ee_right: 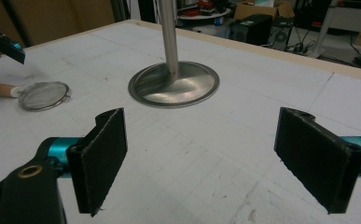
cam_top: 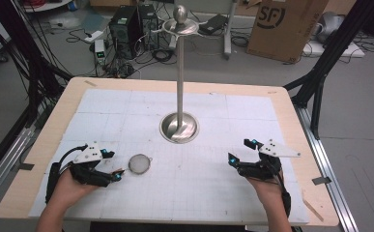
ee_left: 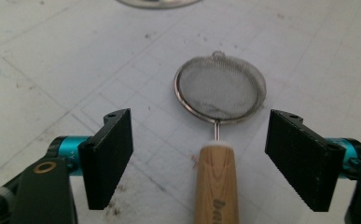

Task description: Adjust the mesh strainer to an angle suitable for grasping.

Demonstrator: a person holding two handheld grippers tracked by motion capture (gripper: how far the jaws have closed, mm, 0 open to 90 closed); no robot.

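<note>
A small mesh strainer (cam_top: 140, 163) with a wooden handle (ee_left: 217, 186) lies flat on the white mat. My left gripper (cam_top: 113, 165) is open at the handle end. In the left gripper view the handle lies between the two spread jaws of that gripper (ee_left: 200, 128), touching neither, and the mesh bowl (ee_left: 220, 88) sits just beyond them. My right gripper (cam_top: 241, 151) stands open over bare mat at the front right with nothing between its fingers. In the right gripper view this gripper (ee_right: 201, 140) faces the stand, and the strainer (ee_right: 43, 95) lies far off at the left.
A tall metal stand (cam_top: 179, 72) with a round dished base (cam_top: 179, 127) and hooks at the top (cam_top: 179, 24) rises from the middle of the table (cam_top: 49, 145). Its base (ee_right: 173, 84) lies ahead of the right gripper. Computers, cables and a cardboard box sit on the floor beyond.
</note>
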